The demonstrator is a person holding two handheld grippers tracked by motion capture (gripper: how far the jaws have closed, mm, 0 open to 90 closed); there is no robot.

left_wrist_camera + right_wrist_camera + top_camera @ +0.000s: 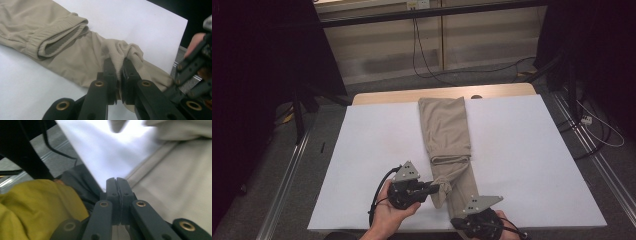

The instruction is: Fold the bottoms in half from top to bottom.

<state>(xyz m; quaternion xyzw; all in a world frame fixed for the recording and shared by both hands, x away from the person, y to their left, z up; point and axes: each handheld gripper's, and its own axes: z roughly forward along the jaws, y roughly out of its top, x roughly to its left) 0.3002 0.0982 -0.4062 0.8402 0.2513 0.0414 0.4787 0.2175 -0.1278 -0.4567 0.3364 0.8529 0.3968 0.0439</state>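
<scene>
Beige trousers (445,130) lie folded lengthwise down the middle of the white table (522,150), one end doubled back on itself. My left gripper (441,189) comes in from the left and is shut on a bunched fold of the cloth; in the left gripper view the fabric (62,50) puckers up between the closed jaws of this gripper (120,65). My right gripper (458,220) sits at the table's near edge by the trousers' lower end. In the right gripper view its jaws (116,180) are pressed together at the cloth's hem (175,195), with no fabric visibly between them.
Bare white cover (377,150) stretches to both sides of the trousers. Cables (422,55) and dark stands lie on the floor beyond the table, and metal rails (287,170) run along its sides. The person's yellow garment (30,207) is close to the right gripper.
</scene>
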